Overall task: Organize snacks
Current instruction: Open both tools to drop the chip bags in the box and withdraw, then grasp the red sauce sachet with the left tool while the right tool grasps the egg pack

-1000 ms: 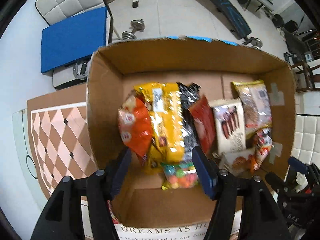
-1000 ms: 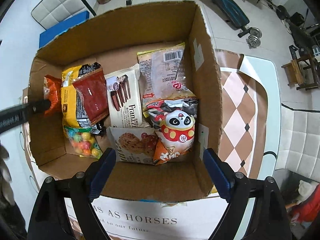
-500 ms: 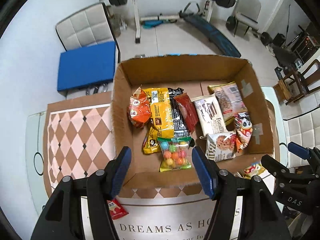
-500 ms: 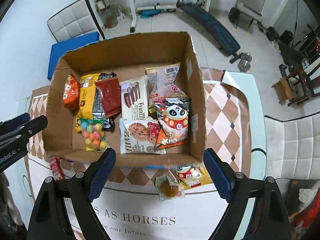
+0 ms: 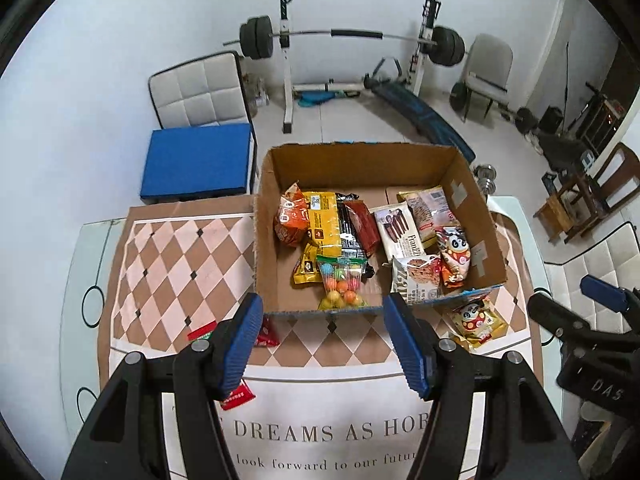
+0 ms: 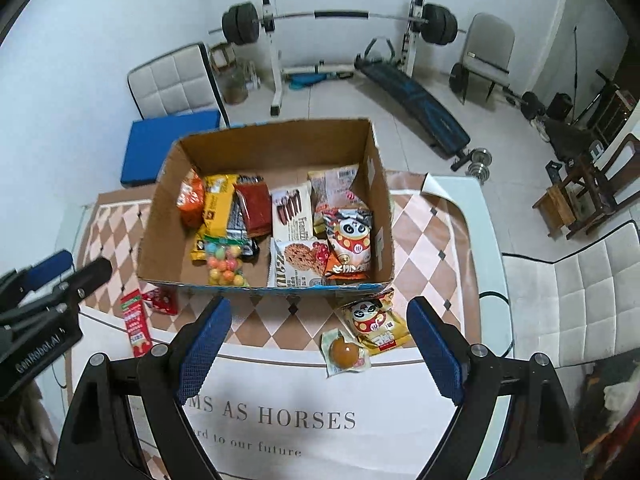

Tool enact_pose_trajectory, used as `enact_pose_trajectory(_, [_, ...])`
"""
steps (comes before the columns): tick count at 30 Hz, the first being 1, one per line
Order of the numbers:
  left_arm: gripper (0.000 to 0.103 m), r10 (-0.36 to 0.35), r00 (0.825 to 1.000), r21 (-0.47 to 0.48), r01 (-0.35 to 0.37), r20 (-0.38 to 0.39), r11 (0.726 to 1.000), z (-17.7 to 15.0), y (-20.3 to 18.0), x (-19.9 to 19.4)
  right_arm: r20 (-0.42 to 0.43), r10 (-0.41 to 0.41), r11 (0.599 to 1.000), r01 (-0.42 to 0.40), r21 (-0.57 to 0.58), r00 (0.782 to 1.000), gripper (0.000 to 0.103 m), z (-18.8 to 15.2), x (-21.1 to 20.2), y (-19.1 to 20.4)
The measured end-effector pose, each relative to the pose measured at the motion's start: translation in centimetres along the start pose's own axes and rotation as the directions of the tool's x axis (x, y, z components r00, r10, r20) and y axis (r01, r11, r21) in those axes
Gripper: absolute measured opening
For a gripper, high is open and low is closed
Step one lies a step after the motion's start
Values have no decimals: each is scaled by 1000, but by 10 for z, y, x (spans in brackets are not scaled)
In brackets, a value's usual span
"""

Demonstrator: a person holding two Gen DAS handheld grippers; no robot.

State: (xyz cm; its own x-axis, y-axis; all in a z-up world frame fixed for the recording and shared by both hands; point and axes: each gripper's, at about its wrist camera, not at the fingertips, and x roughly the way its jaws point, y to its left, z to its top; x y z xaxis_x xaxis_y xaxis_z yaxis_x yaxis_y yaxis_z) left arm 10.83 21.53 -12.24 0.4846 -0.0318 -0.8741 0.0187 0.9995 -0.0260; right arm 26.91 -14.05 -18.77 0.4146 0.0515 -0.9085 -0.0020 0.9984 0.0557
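Brown corrugated cardboard box [image 6: 384, 220], open-topped, sits on the diamond-patterned tablecloth [image 6: 424, 236] and serves as the landmark. Inside it lie snack packets: an orange pouch [image 6: 191, 199] by its left wall, a yellow packet [image 6: 218, 204] and a dark red one [image 6: 254, 208] next to that, a clear bag of coloured candy balls [image 6: 224, 260] near the front wall, and a panda-printed packet [image 6: 352, 240] by the right wall. Outside, just before the front wall, rest a second panda packet [image 6: 374, 322], a round brown sweet in clear wrap [image 6: 345, 352] and, towards the left front corner, a long red stick packet [image 6: 135, 322] beside a small red wrapper [image 6: 162, 300]. Behind the box stand a blue cushion on a white chair [image 5: 198, 160] and a barbell rack [image 5: 344, 36].

A second ago both cameras looked closely into the box — now they have pulled up and back, so the whole box and the loose packets before it show.

The left gripper [image 5: 324, 344] and right gripper [image 6: 320, 354] both point steeply down over the tablecloth in front of the box, jaws apart with nothing between them — the right pair wider
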Motion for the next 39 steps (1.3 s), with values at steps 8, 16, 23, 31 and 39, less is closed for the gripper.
enact_pose_trajectory(8, [61, 37, 997, -43, -34, 69, 999, -20, 5, -32, 40, 42, 999, -43, 34, 998, 92, -24, -38, -3])
enact_pose_trajectory(16, [61, 143, 989, -159, -148, -40, 976, -59, 31, 14, -121, 138, 952, -98, 291, 983, 92, -57, 39, -56])
enact_pose_trajectory(23, [61, 128, 965, -266, -188, -227, 946, -98, 65, 83, -229, 230, 870, -94, 484, 946, 92, -91, 146, -88])
enact_pose_trajectory(31, [61, 137, 930, -308, -248, -340, 918, -126, 89, 124, -321, 180, 885, -10, 466, 930, 69, -107, 224, -78])
enact_pose_trajectory(39, [61, 65, 920, -433, -243, -387, 868, -143, 135, 142, -330, 122, 949, -12, 316, 936, 50, -115, 216, -38])
